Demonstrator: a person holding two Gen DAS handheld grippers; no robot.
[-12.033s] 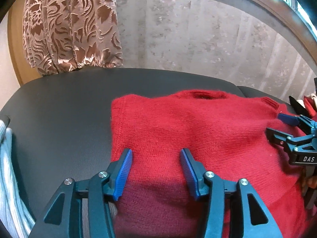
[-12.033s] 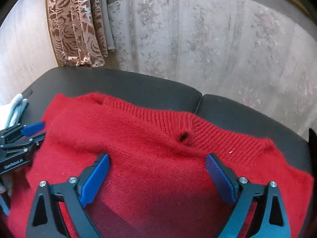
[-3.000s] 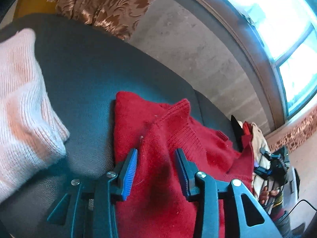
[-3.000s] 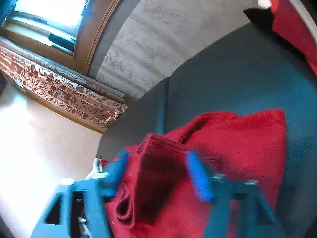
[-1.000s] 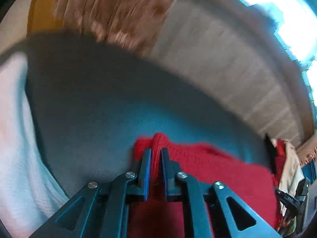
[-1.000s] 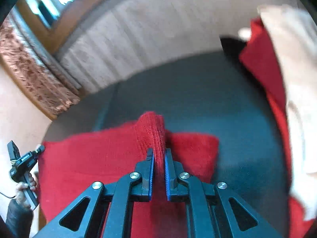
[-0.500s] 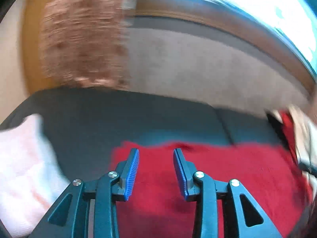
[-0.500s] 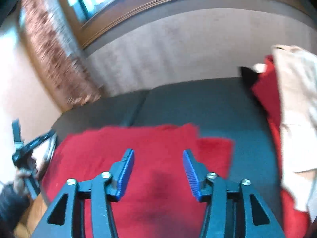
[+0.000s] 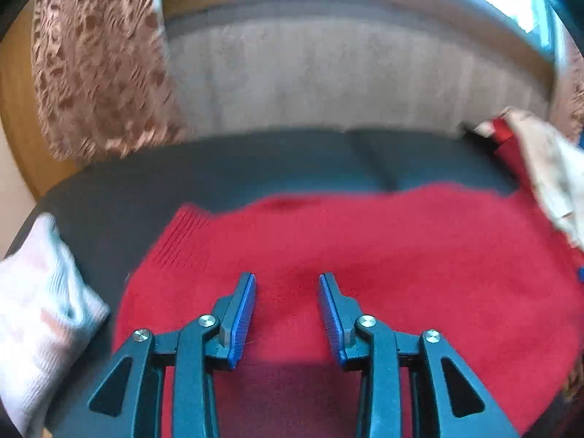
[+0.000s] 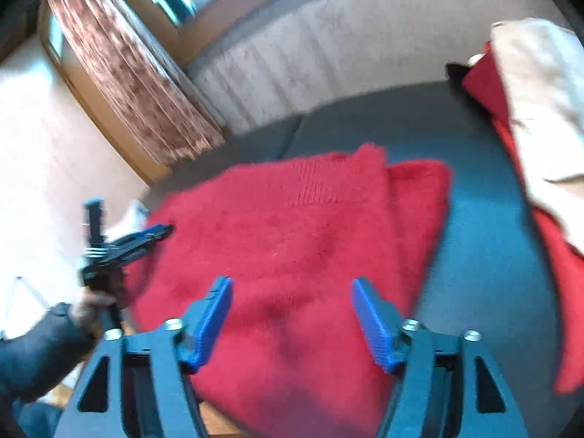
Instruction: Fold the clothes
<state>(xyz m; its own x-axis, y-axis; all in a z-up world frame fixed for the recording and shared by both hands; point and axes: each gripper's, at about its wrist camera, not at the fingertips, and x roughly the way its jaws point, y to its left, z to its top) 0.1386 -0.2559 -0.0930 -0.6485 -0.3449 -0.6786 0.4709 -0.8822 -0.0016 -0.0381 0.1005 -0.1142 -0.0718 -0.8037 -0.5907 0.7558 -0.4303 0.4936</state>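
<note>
**Red sweater lying folded under both open grippers**

Red fuzzy knit sweater [image 9: 383, 255] is lying on the dark cushion [image 9: 255, 171], long axis running left to right. Left gripper [image 9: 286, 314] and right gripper [image 10: 290, 323] are hovering above it, fingers apart, holding nothing. White knit garment [image 9: 40, 306] is lying left; cream cloth [image 10: 540, 84] right.

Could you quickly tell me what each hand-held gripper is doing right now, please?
Left hand-held gripper: open, empty, over the sweater.
Right hand-held gripper: open, empty.

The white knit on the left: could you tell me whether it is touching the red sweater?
Apart. In the left wrist view, a strip of dark cushion shows between the white knit and the red sweater's left edge all along.
</note>
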